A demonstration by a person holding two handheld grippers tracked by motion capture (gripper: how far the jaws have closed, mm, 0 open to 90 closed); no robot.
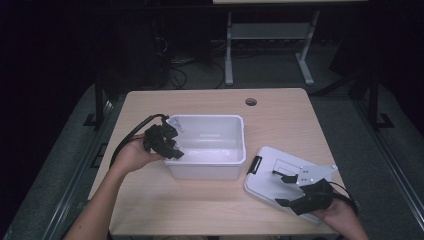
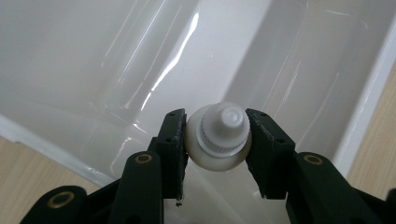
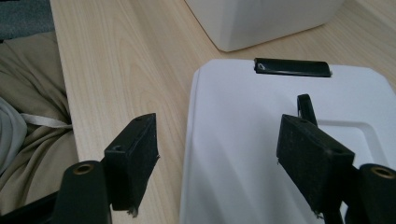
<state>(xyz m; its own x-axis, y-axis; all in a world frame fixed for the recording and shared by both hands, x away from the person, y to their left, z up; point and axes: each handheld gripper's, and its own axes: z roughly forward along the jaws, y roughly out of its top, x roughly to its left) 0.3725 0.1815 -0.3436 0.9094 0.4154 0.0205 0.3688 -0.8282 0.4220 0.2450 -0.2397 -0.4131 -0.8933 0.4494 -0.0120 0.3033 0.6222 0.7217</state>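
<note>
White plastic, small and light, the capped bottle (image 2: 218,136) sat clamped between the pads of our left gripper (image 1: 165,141), held over the open white bin (image 1: 206,169). We judged it smooth, rounded and apt to slip, best taken on the ribbed cap or the neck below. Further right, the bin's lid (image 1: 280,176) lay flat on the wooden table (image 1: 200,210), and our right gripper (image 3: 219,144) hovered above its edge, jaws apart and empty.
</note>
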